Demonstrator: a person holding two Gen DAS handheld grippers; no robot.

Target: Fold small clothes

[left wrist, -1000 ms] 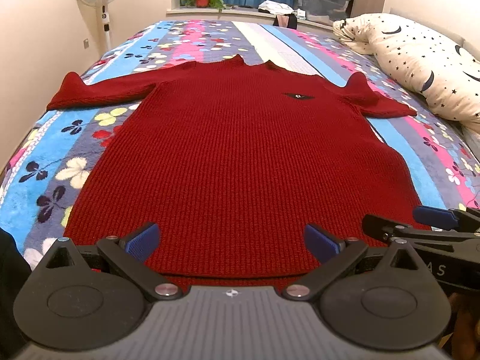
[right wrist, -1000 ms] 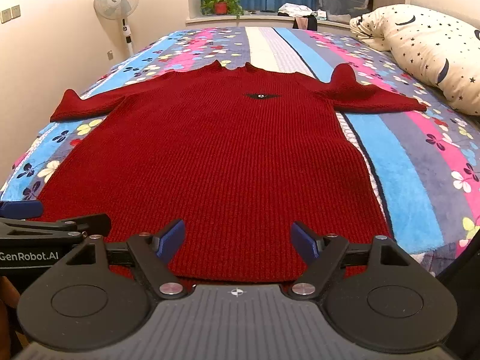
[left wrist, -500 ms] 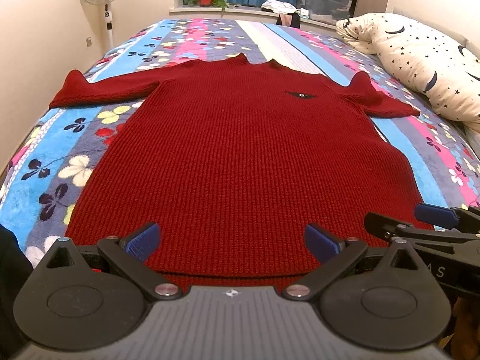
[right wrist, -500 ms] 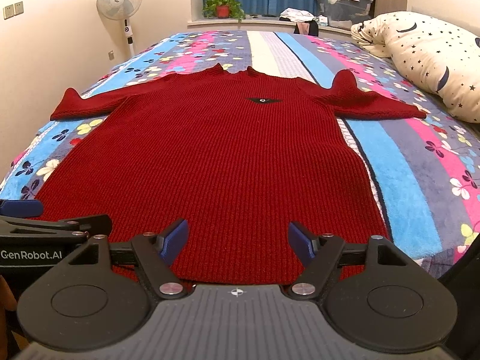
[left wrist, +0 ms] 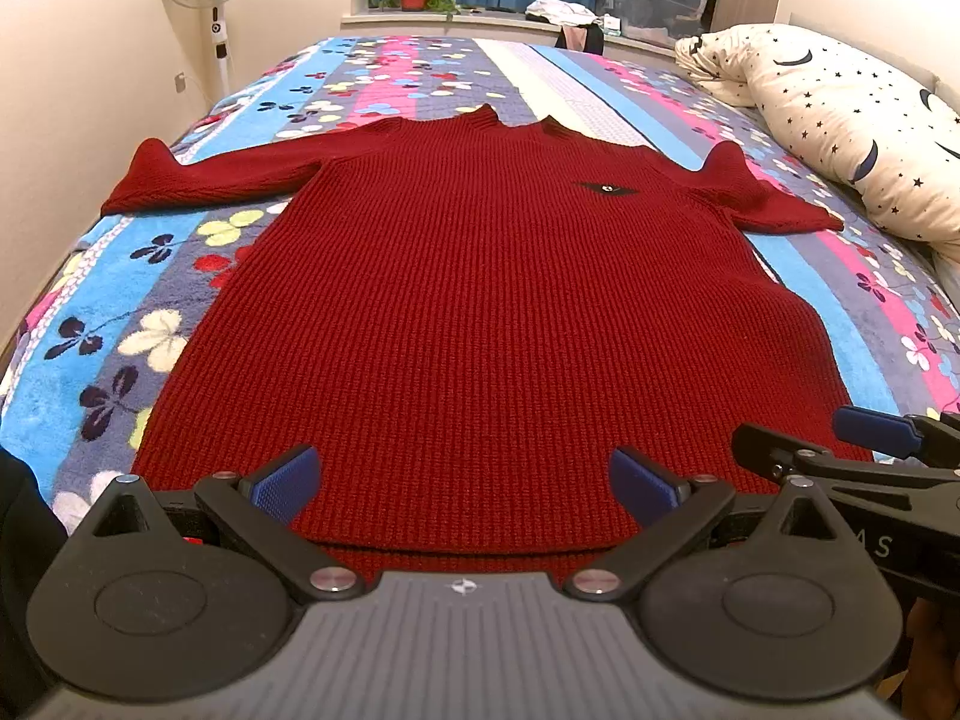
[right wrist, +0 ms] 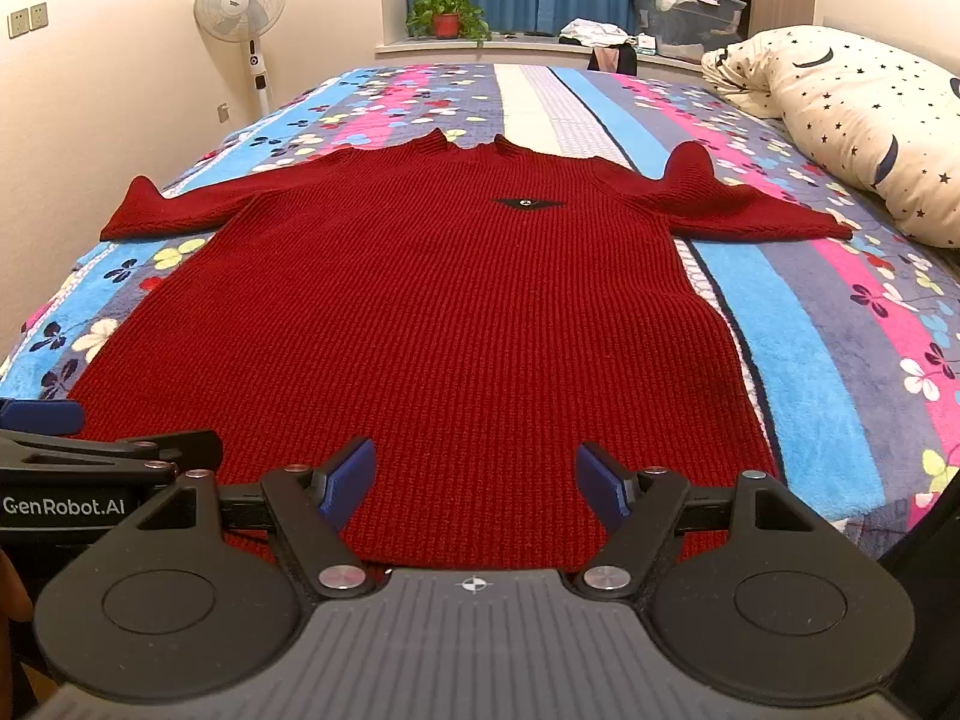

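A dark red knitted sweater lies flat on the bed, front up, collar far away, both short sleeves spread out sideways. A small black logo marks its chest. My left gripper hovers open above the near hem, nothing between its blue pads. My right gripper is open too, over the hem further right, and holds nothing. The right gripper's fingers show at the right edge of the left wrist view; the left gripper's fingers show at the left edge of the right wrist view.
The bed carries a striped floral blanket. A star-patterned pillow lies at the far right. A standing fan is by the left wall. A plant and a storage box sit on the sill.
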